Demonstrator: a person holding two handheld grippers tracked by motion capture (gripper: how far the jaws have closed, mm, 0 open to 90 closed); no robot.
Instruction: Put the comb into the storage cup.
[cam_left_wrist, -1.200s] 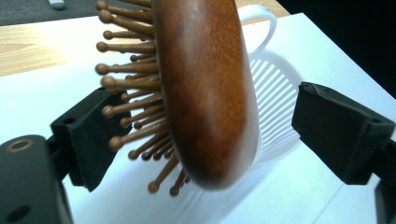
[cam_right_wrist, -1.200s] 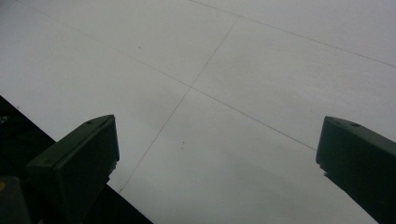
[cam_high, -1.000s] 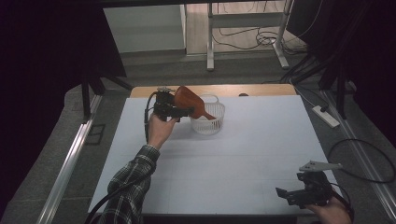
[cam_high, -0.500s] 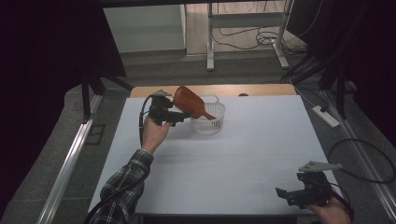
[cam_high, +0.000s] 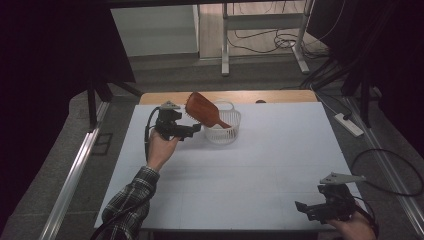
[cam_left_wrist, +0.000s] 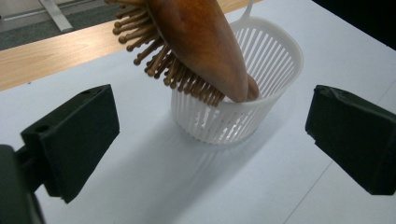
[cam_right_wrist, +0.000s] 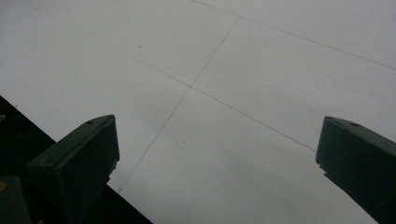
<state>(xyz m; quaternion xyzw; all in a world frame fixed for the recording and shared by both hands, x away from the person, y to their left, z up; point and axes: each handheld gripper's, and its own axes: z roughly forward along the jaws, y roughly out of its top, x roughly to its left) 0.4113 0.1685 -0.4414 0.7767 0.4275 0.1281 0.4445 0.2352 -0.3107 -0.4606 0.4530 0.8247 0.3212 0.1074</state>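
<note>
- Since a second ago, the left claw (cam_high: 196, 128) has drawn back a little toward the person, away from the white basket (cam_high: 223, 131); the right claw (cam_high: 301, 206) and the hairbrush (cam_high: 202, 109) lie as they did.
- The left claw is released: in the left gripper view its two black jaws stand wide apart with nothing between them, the basket (cam_left_wrist: 243, 93) framed in the gap but not touched.
- The wooden hairbrush (cam_left_wrist: 196, 42) leans in the basket, handle end down inside the rim, its head tilted up and out over the basket's left edge, bristles facing down toward the bench (cam_high: 250, 170).
- The basket stands upright on the white bench near its far edge, just beside the left claw.
- The right claw hangs low at the near right corner of the bench, well apart from the basket.
- In the right gripper view its jaws are also spread wide and empty, with bare white bench (cam_right_wrist: 224, 93) beneath them.
</note>
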